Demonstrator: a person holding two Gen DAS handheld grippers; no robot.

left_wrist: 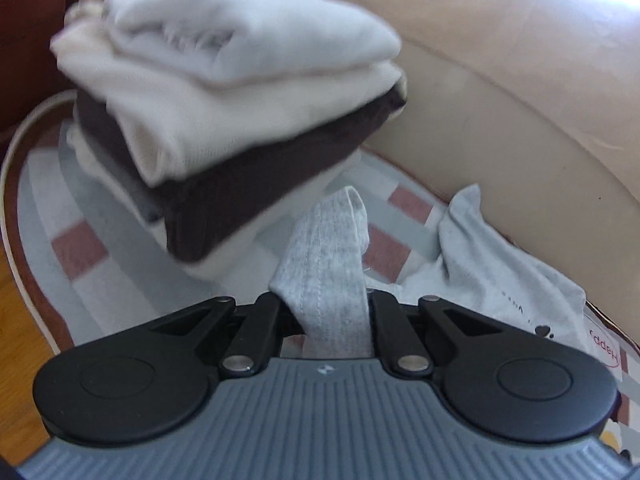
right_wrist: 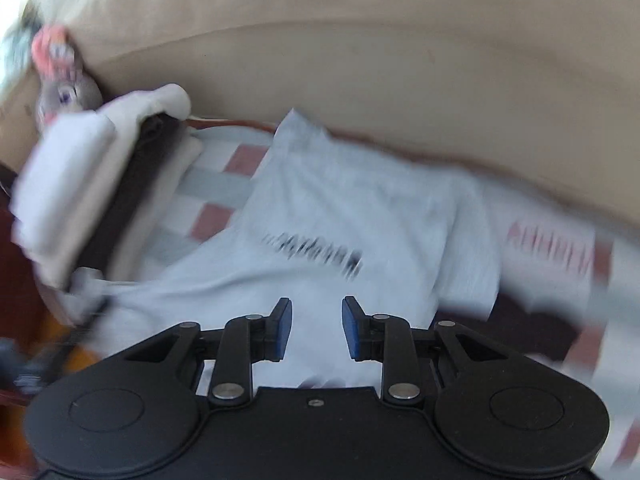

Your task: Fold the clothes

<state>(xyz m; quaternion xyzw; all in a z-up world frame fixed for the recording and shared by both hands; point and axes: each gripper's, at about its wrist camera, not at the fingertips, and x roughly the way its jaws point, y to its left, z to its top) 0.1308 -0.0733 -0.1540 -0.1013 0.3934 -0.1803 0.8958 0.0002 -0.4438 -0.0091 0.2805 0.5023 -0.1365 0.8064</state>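
- Grey ribbed housing fills the bottom of the left wrist view, and above it we see the left gripper (left_wrist: pixel 330 312) clamped on a bunched fold of the pale grey shirt (left_wrist: pixel 500 276); the heathered cloth rises between the two black fingers at lower centre.
- From that pinched fold the shirt runs toward the lower right of the same frame, where it lies crumpled on the checked cloth (left_wrist: pixel 80 240), with small dark print on it too small for us to read.
- Black housing fills the bottom of the right wrist view, and we see the right gripper (right_wrist: pixel 317 330) standing apart, its blue pads (right_wrist: pixel 285 330) with a clear gap between them and nothing gripped.
- Just beyond those pads the shirt spreads across the centre of that frame, a blurred line of dark lettering across its middle.
- Farther off, in the upper left of the left wrist view, we see a stack of folded clothes (left_wrist: pixel 224 120): white and cream pieces on top, a dark brown one under them, pale layers at the base.
- The stack sits on the checked cloth, which shows grey and reddish squares.
- Behind everything, a beige sofa cushion (left_wrist: pixel 500 80) curves across the upper right.
- At the upper left of the right wrist view, a blurred soft toy (right_wrist: pixel 64 76) rests behind the stack.
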